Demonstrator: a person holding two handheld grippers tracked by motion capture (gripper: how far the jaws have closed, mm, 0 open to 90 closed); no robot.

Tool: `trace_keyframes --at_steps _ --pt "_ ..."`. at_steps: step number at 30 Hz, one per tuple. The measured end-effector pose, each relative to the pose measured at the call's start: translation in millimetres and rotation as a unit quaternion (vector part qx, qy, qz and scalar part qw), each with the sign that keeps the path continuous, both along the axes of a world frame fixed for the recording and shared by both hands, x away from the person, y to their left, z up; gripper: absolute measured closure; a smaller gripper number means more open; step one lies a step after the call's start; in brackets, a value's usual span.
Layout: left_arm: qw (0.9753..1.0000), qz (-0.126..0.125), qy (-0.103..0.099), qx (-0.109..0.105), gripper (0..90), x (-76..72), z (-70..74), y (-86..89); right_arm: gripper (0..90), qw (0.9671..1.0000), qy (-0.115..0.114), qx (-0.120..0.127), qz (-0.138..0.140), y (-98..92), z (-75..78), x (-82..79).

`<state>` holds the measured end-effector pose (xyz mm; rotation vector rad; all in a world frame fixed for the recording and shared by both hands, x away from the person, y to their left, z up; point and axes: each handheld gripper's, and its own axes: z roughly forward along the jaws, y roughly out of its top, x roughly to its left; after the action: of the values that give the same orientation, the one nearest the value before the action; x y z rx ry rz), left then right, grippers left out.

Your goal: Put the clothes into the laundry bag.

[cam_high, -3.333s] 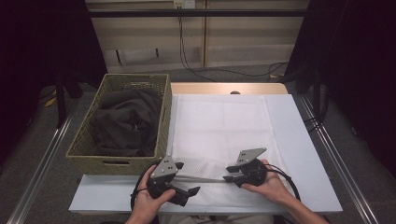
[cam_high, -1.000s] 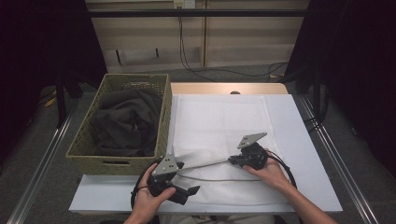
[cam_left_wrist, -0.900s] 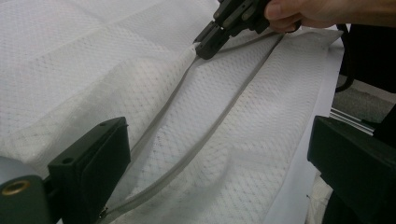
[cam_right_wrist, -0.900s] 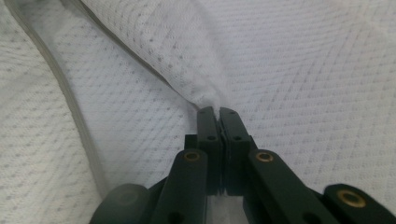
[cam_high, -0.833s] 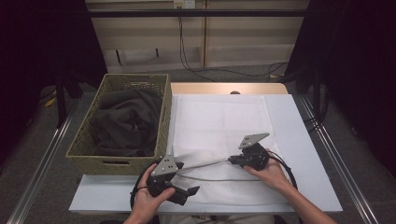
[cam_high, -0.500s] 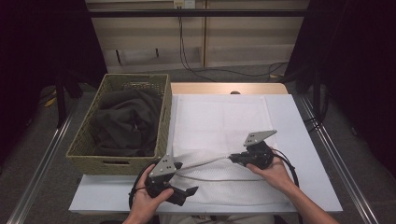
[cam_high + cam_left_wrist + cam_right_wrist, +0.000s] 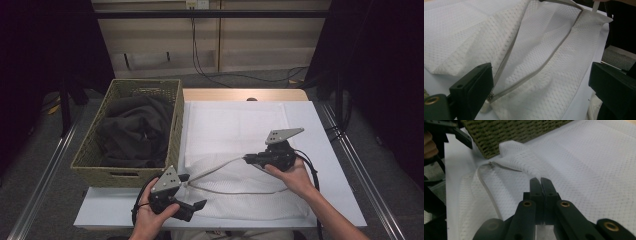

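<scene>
The work in hand is opening a white mesh laundry bag [image 7: 235,165] that lies flat on the white desk [image 7: 330,150], just beside a woven olive basket [image 7: 175,125] holding dark clothing [image 7: 132,132]. The bag's zipper opening [image 7: 534,53] is already parted along most of its length: in the left gripper view the two grey zipper tapes splay from a closed point near the bottom into a wide gap showing the inner layer. Judged from this, the opening step is largely done; loading the dark clothing from the basket, which lies at 10 o'clock from the bag's mouth, appears to be left. None of the clothing is in the bag yet.

The right gripper [image 7: 248,159] has its jaws pressed together, clamped on the upper edge of the opening and lifting it off the desk at 3 o'clock of the mouth. The left gripper [image 7: 192,192] sits at 7 o'clock of the bag, near the zipper's closed end; its jaws stand wide apart, holding nothing, with the mesh lying between and beyond them.
</scene>
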<state>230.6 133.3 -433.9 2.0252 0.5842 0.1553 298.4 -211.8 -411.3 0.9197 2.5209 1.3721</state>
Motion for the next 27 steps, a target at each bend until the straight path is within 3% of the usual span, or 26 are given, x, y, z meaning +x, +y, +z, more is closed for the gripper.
trace_keyframes --at_steps 4,9,20,27 --pt "1.0 0.002 -0.001 0.01 5.6 -1.0 0.1 1.9 89.4 0.9999 -0.009 0.011 0.006 1.7 4.6 2.2" --pt "0.9999 -0.009 -0.005 0.003 5.5 -0.8 0.0 3.6 89.6 0.9992 -0.022 0.034 -0.001 1.8 13.5 4.2" --pt "1.0 -0.006 -0.003 0.003 5.7 -0.9 1.6 4.1 89.8 0.9952 -0.049 0.085 0.001 -0.3 39.0 10.8" --pt "1.0 -0.006 -0.005 -0.006 5.8 -2.7 10.7 8.1 89.8 0.9949 -0.05 0.087 -0.007 -11.6 39.4 6.4"
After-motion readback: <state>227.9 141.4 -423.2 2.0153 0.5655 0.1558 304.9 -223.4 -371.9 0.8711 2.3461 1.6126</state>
